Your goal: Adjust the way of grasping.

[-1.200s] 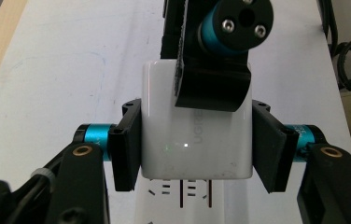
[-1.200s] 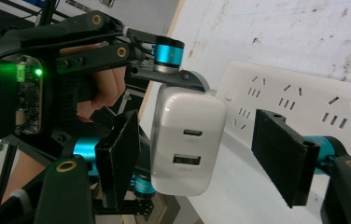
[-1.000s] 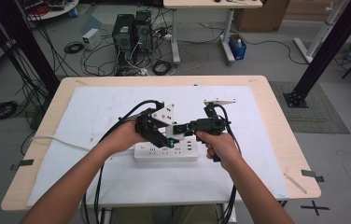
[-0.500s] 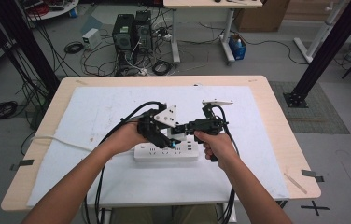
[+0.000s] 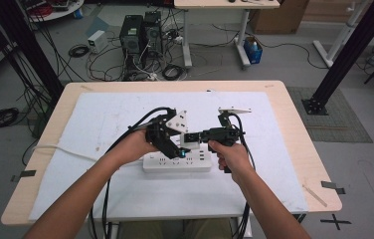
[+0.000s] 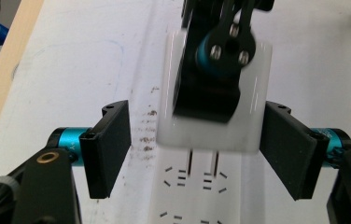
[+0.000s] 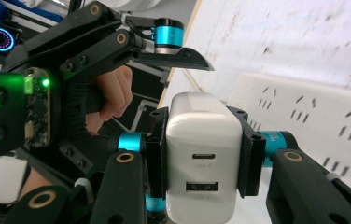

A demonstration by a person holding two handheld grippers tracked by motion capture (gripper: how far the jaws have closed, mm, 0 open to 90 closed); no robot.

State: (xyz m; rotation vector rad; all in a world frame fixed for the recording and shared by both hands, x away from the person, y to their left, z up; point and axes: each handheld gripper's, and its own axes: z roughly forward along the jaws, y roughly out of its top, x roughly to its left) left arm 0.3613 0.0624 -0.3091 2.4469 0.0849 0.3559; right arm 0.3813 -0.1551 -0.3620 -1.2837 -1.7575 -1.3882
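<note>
A white USB charger (image 7: 204, 154) is clamped between the pads of my right gripper (image 7: 201, 121), its two ports facing the camera. In the high view the charger (image 5: 188, 143) hangs just above a white power strip (image 5: 175, 163) at the table's middle. My left gripper (image 6: 196, 116) straddles the same charger (image 6: 213, 133). Its jaws have just been opening, and a gap shows beside the left pad (image 6: 110, 147). The charger's prongs point down at the strip's sockets (image 6: 197, 179). In the high view the left gripper (image 5: 177, 149) and the right gripper (image 5: 191, 137) meet over the strip.
The strip lies on a white mat (image 5: 100, 119) that covers most of the wooden table (image 5: 294, 114). Black cables (image 5: 135, 127) trail from the grippers toward the near edge, and a white cord (image 5: 60, 149) runs off to the left. Computers and wires stand on the floor beyond.
Both hands kept their place over the strip. The right jaws closed on the charger and the left jaws spread away from it.
</note>
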